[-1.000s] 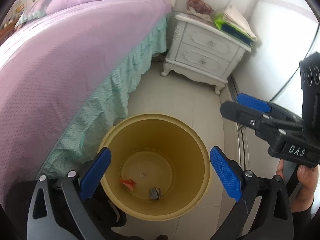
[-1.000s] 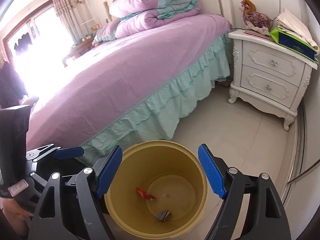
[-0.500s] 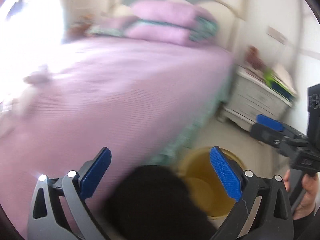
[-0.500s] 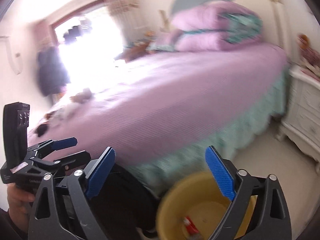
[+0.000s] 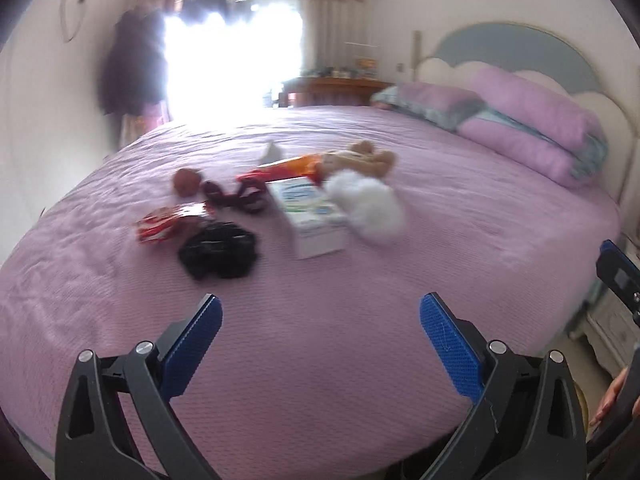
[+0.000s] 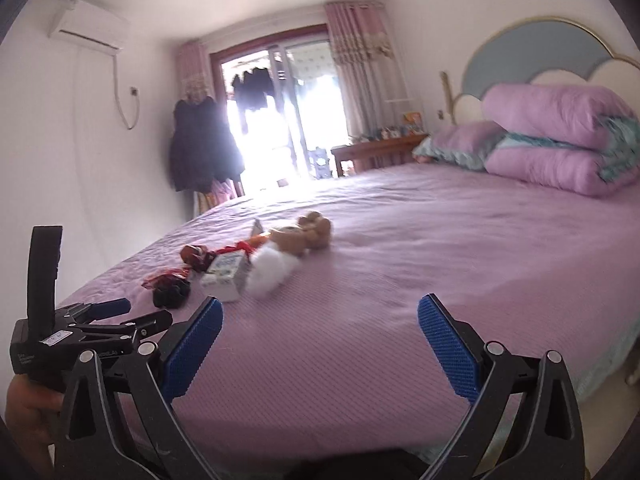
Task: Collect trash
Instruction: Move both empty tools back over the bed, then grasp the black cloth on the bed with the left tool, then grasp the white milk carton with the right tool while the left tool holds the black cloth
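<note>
Both claws hang over the near edge of a bed [image 5: 360, 280] with a purple cover. In its own view the left gripper [image 5: 320, 344] stands with blue pads spread wide and nothing between them; the right gripper [image 6: 319, 344] is wide too, its jaws opening, with only bedcover between them. Farther in, toward the middle of the bed, lies a cluster of things, well apart from both claws: a black crumpled item [image 5: 218, 250] nearest, a red-and-white wrapper [image 5: 172, 222] just beside it, a white carton [image 5: 310, 214], and a white fluffy toy [image 5: 370, 206] touching the carton's right side. Behind these sit an orange packet [image 5: 288, 168] and a brown plush toy [image 5: 362, 160]. Farthest back, folded purple quilts [image 6: 560, 148] rest against the headboard, with a bright window [image 6: 280, 120] beyond.
</note>
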